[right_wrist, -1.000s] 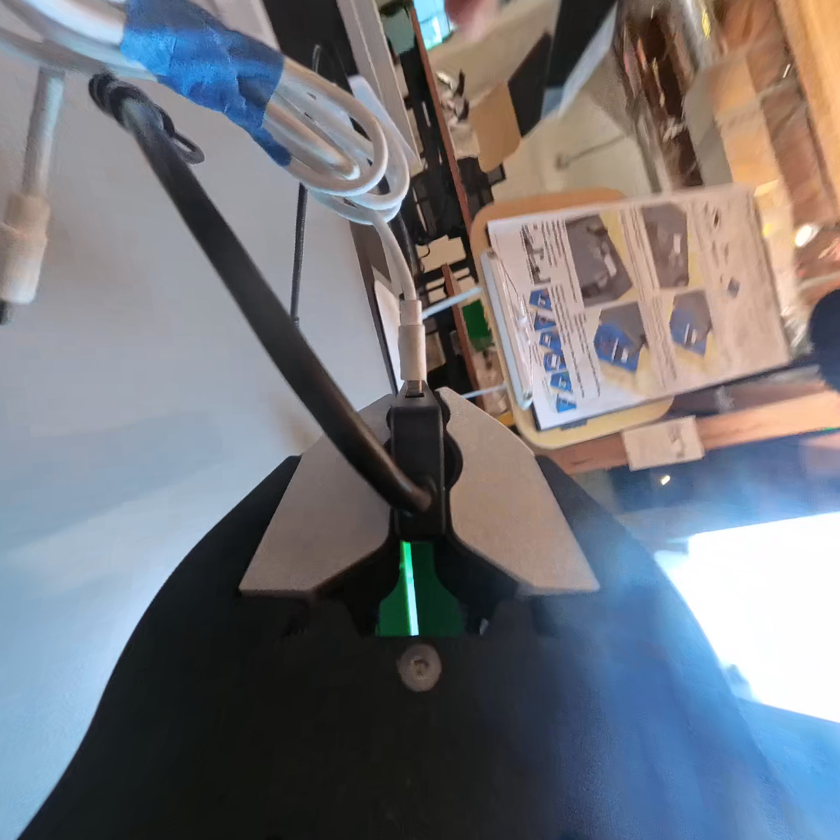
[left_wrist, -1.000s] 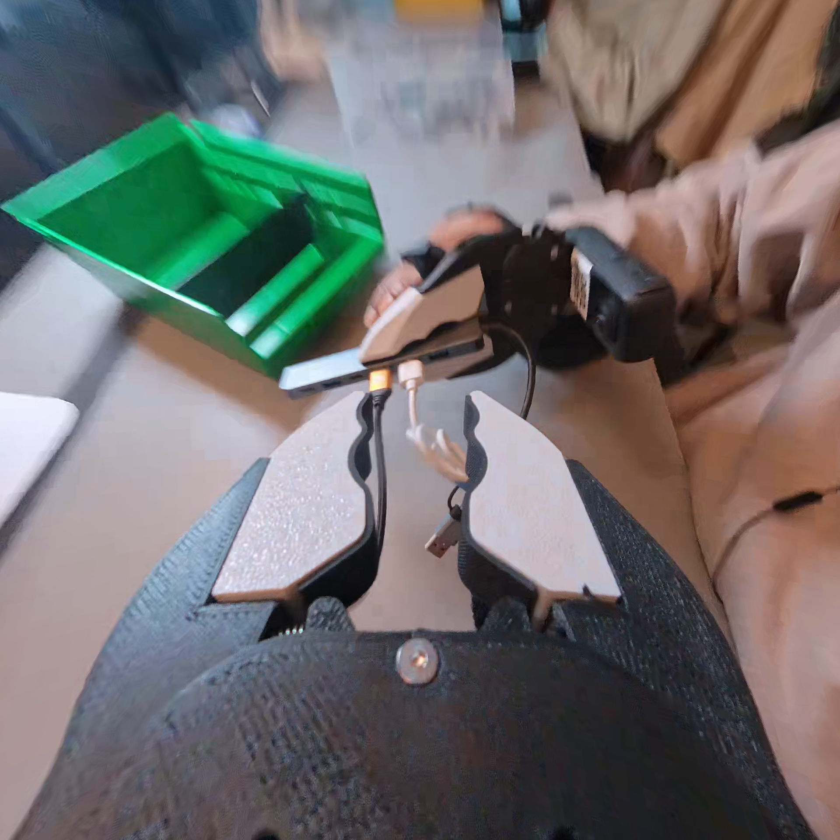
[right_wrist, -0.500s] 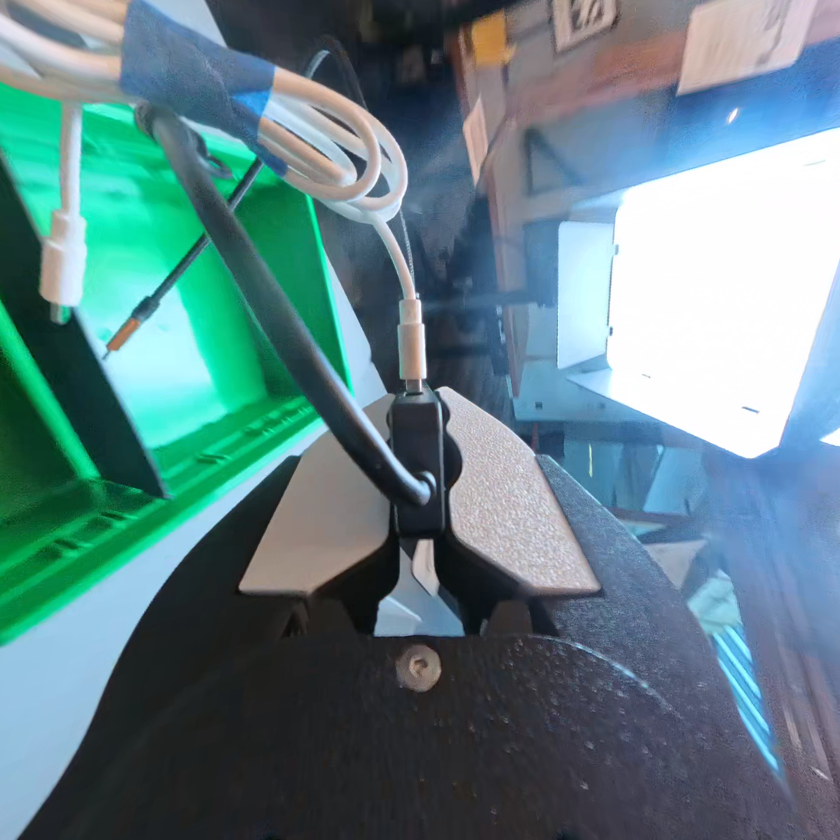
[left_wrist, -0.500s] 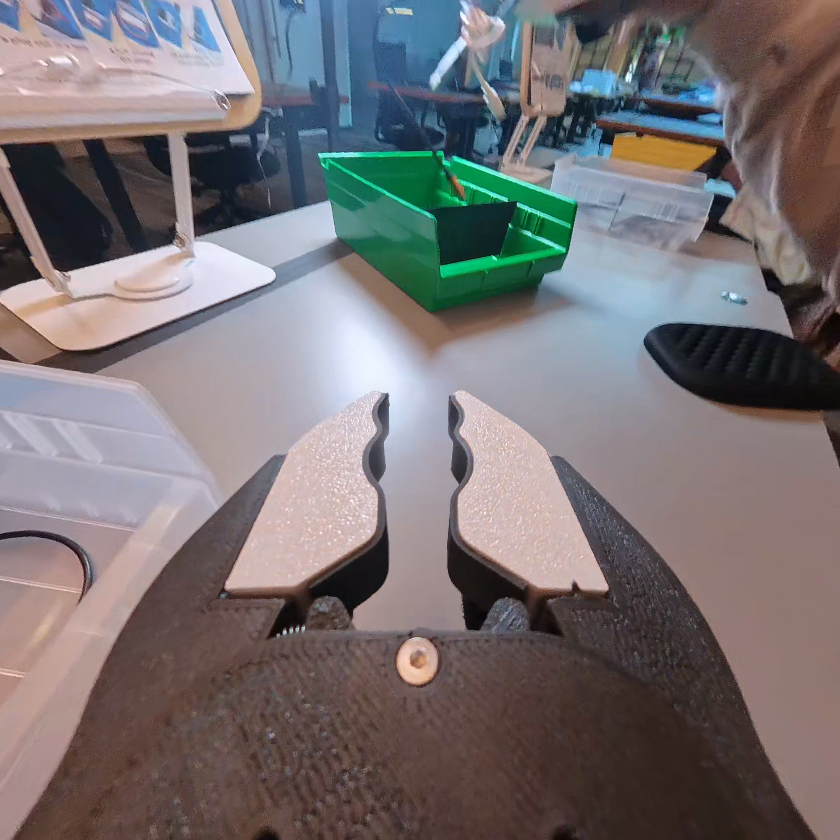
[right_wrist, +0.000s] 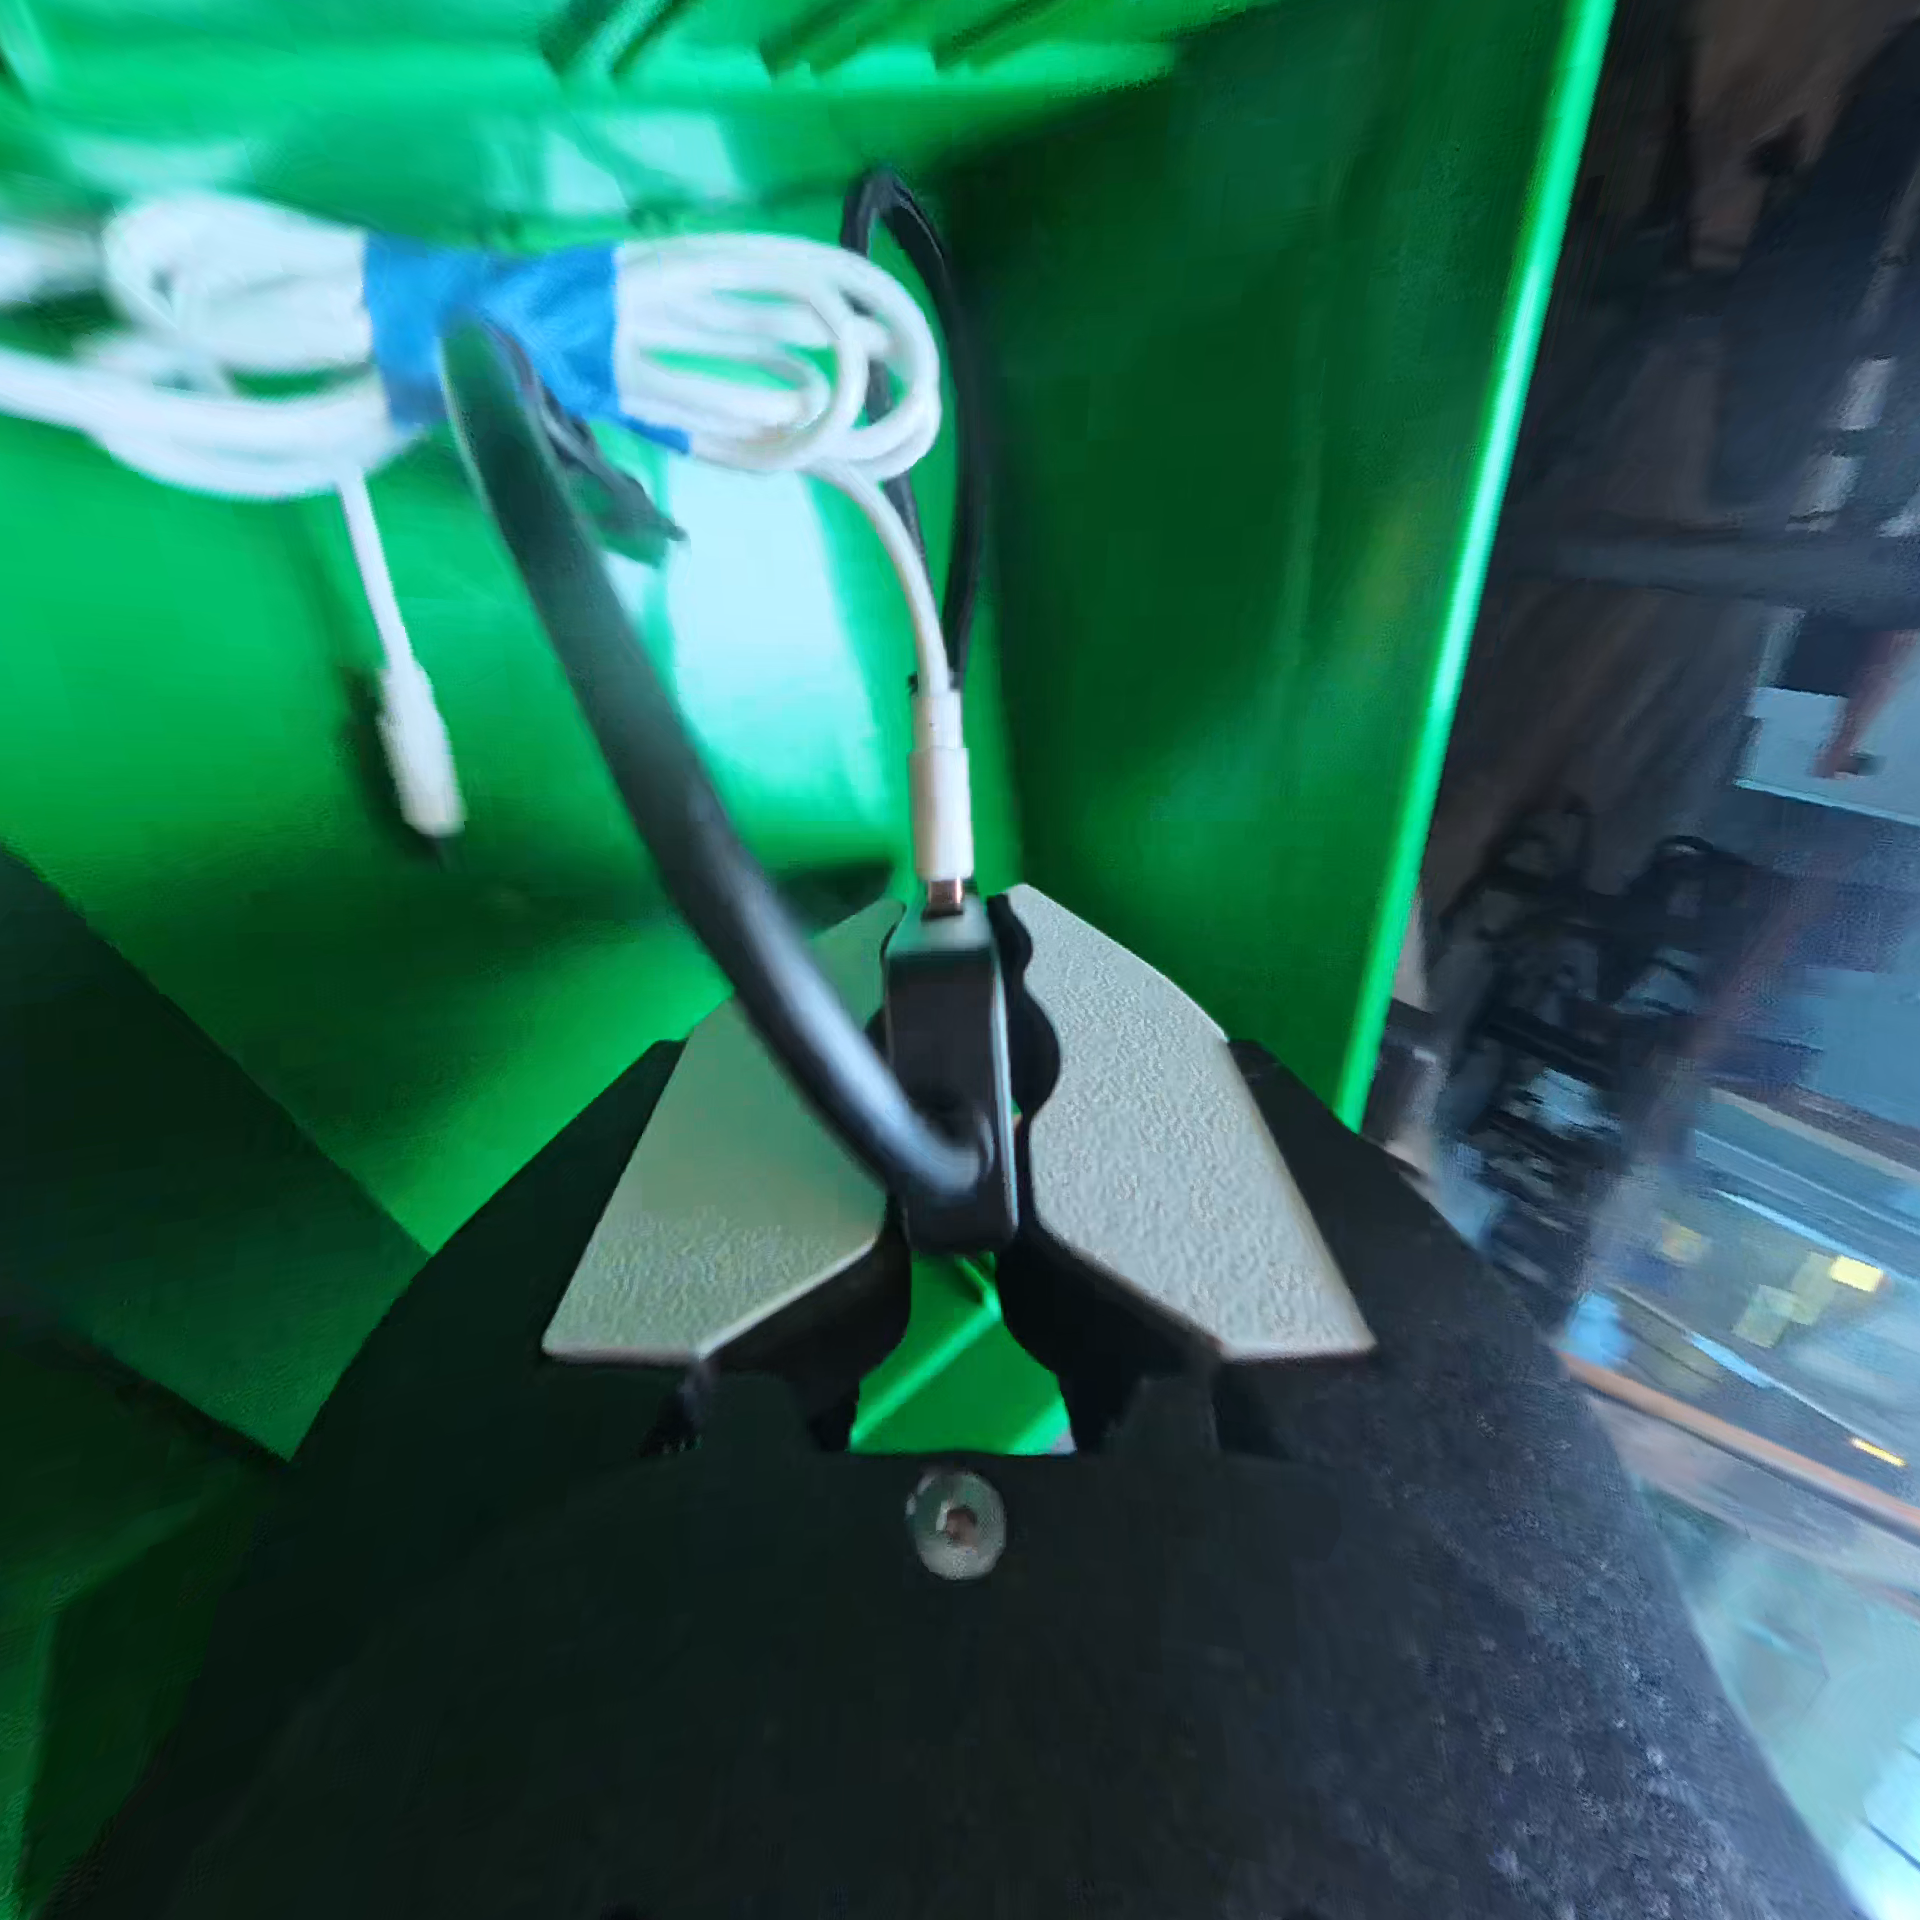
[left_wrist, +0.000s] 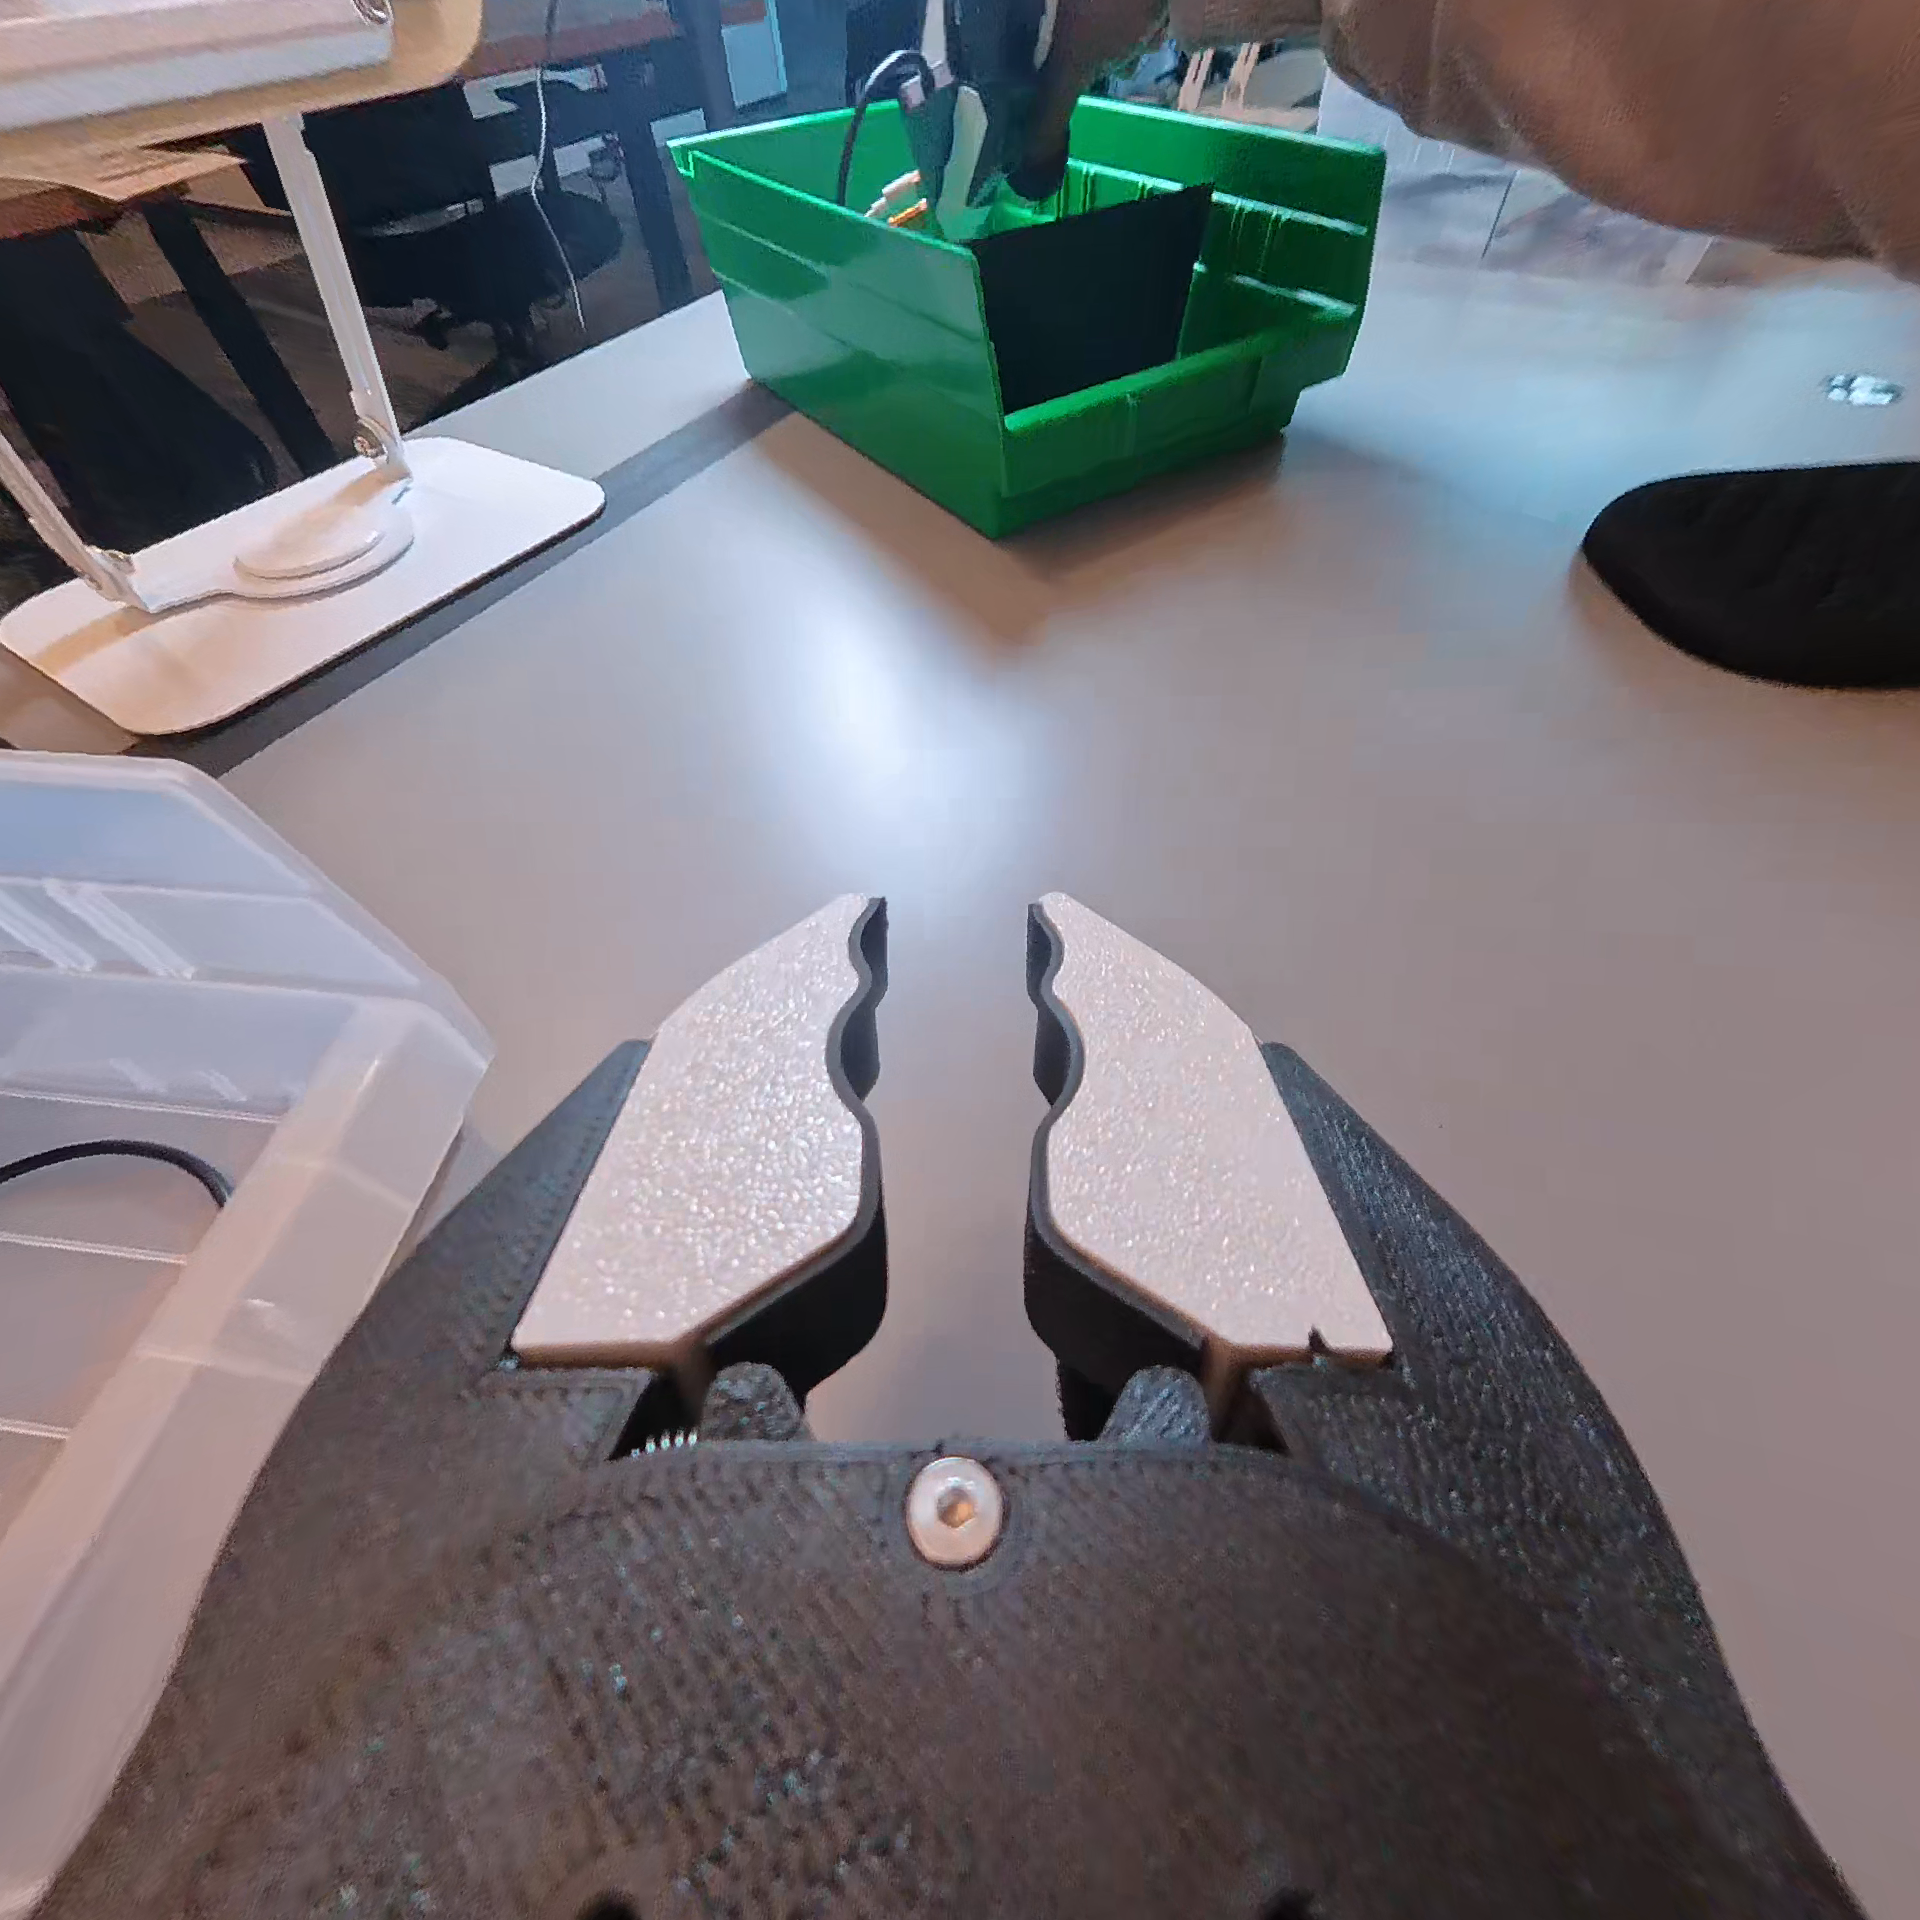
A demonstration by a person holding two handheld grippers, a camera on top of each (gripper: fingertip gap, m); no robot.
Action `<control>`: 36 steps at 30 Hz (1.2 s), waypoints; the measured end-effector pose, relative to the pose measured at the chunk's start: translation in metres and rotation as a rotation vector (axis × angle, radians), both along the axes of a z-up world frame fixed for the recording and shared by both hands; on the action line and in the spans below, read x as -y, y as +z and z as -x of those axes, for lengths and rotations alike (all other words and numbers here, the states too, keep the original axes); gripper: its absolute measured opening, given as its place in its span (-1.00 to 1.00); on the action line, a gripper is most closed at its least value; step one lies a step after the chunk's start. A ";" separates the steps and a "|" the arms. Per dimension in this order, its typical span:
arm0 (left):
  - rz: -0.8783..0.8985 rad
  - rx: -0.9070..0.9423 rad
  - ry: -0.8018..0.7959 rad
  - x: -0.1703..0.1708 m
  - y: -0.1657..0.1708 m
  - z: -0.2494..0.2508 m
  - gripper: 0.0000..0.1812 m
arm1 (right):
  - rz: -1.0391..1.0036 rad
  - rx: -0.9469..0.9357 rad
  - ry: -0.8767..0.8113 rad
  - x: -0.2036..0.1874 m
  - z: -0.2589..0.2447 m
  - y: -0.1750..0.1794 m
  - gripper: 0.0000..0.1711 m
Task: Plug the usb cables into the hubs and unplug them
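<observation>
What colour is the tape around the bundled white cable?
Blue tape wraps the white cable, seen best in the right wrist view.

- The bin (left_wrist: 873,312) is bright green, with a black card (left_wrist: 1091,291) in its front.
- The table (left_wrist: 1351,831) is plain grey.
- The left gripper (left_wrist: 956,925) has a bumpy black body and speckled light grey fingers (left_wrist: 727,1143).
- The stand (left_wrist: 312,561) is white.
- The box (left_wrist: 208,1039) is see-through and a bit milky.
- The hub (right_wrist: 951,1060) is black.
- The white cable (right_wrist: 935,665) is wrapped with blue tape (right_wrist: 499,322).
- The thick cable (right_wrist: 623,665) is black.
</observation>
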State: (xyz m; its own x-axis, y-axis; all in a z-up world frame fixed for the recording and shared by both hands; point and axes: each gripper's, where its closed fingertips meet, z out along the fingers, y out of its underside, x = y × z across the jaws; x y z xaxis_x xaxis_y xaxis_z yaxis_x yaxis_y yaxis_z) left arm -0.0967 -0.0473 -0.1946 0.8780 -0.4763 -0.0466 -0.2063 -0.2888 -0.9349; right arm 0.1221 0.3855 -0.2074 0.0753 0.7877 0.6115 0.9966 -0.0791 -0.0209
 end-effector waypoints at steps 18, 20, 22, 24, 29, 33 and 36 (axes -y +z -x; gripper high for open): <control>-0.061 0.054 0.125 -0.006 0.027 0.038 -0.70 | 0.377 -1.080 0.440 0.185 0.067 0.137 -0.33; -0.089 0.064 0.183 -0.006 0.041 0.057 -0.70 | 0.376 -1.205 0.456 0.215 0.064 0.140 -0.38; -0.127 0.067 0.249 -0.004 0.059 0.081 -0.70 | 0.384 -1.309 0.443 0.242 0.058 0.135 -0.45; -0.162 0.052 0.326 -0.001 0.081 0.111 -0.70 | 0.406 -1.371 0.415 0.267 0.051 0.123 -0.52; -0.081 -0.183 0.468 -0.012 0.108 0.207 -0.66 | 0.396 -1.391 0.382 0.300 0.038 0.085 -0.74; 0.138 -0.426 0.404 -0.051 0.077 0.275 -0.67 | 0.408 -1.478 0.381 0.307 0.036 0.078 -1.00; 0.315 -0.678 0.322 -0.074 0.041 0.314 -0.67 | 0.433 -1.501 0.404 0.312 0.038 0.080 -1.00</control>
State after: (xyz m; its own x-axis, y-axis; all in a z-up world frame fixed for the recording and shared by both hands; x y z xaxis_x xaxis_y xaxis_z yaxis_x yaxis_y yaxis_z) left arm -0.4106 0.0267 -0.1533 0.8031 -0.2843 -0.5236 -0.5603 -0.6592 -0.5015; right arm 0.0839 0.0738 -0.1276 0.1260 0.9887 -0.0811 0.0543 -0.0885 -0.9946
